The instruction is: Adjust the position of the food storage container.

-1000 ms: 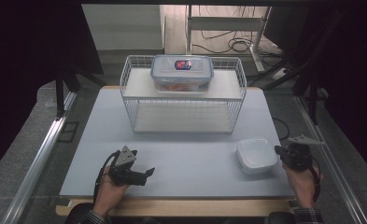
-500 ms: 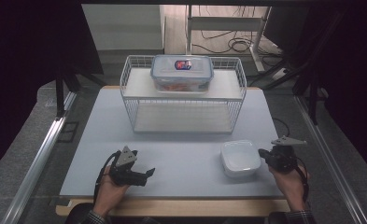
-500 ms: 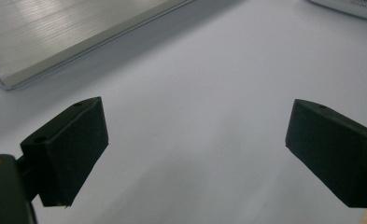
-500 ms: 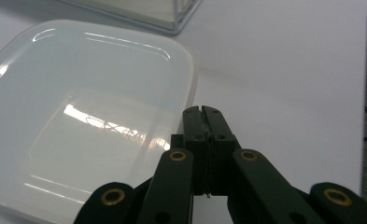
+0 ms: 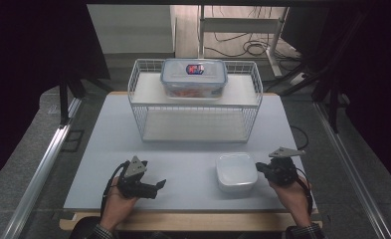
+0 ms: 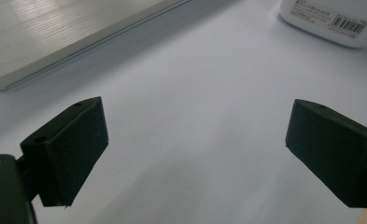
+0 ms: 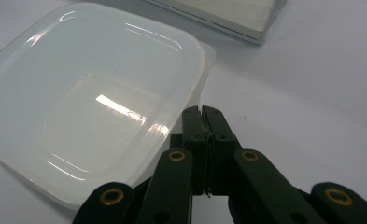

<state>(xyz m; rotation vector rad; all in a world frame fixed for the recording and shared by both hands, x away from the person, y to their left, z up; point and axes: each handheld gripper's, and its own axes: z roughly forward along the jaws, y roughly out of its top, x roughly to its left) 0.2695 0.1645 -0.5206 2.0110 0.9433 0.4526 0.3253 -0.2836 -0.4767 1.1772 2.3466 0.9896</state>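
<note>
The white container [image 5: 236, 172] lies upside down on the table [image 5: 193, 144], near the front edge and toward the front right corner. Its glossy base faces up and its rim sits on the table surface. Its outline is nearly square with rounded corners, so no long axis governs the approach.

The right tongs [image 5: 259, 168] are at the container's right side, level with its rim. In the right gripper view, the 2 jaws are pressed together with nothing visible between them, and their closed tips [image 7: 203, 112] sit at the container's rim [image 7: 197, 88]. Whether the tips touch the rim or rest just beside it cannot be told. The container therefore lies to the left of the right tongs, toward the table's centre line. Judged from this arrangement, the step in hand is a sideways push with closed jaws, not a grasp.

The left tongs [image 5: 158, 185] rest near the front edge, left of centre and well apart from the container. Their jaws are spread wide over bare table, holding nothing. The right hand [image 5: 295, 191] is clearly the nearer of the 2.

At the rear edge stands a wire rack [image 5: 195, 107]. A lidded clear box [image 5: 194, 77] sits on its upper shelf, and the lower shelf is vacant.
</note>
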